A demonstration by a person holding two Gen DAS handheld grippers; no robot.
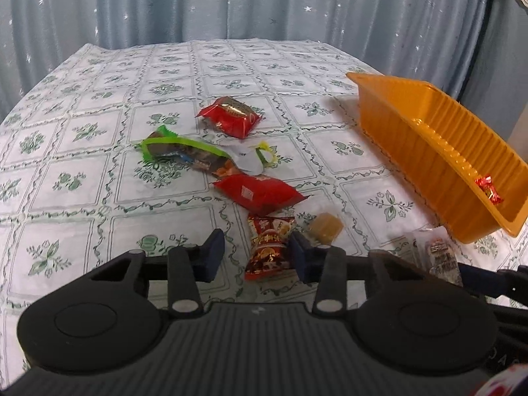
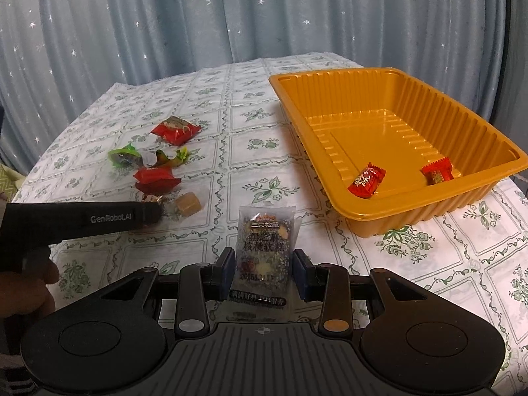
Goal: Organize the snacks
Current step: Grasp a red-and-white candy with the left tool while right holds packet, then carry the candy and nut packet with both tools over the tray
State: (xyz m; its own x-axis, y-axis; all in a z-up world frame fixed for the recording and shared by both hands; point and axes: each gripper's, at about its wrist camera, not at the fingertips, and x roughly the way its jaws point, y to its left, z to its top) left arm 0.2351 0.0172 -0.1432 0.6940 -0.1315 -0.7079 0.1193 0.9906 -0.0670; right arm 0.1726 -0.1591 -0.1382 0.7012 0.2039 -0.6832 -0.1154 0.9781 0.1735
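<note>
A table with a white cloth printed with green flowers (image 1: 82, 178) stands before a pale blue star curtain (image 1: 231, 3), and snacks lie on it.

In the left wrist view, the left gripper (image 1: 257, 250) has its dark blue pads on both sides of a red and gold wrapped candy (image 1: 269, 247); the right pad touches it, but I cannot tell if it is squeezed tight. A small tan candy in clear wrap (image 1: 325, 227) lies just beside. Further off lie two red snack packs and a green wrapper. The orange ribbed plastic tray (image 1: 412, 125) sits on the right. In the right wrist view, the right gripper (image 2: 264, 272) is clenched on a clear packet with dark print (image 2: 264, 254). The tray (image 2: 330, 151) holds two red candies (image 2: 366, 183).
</note>
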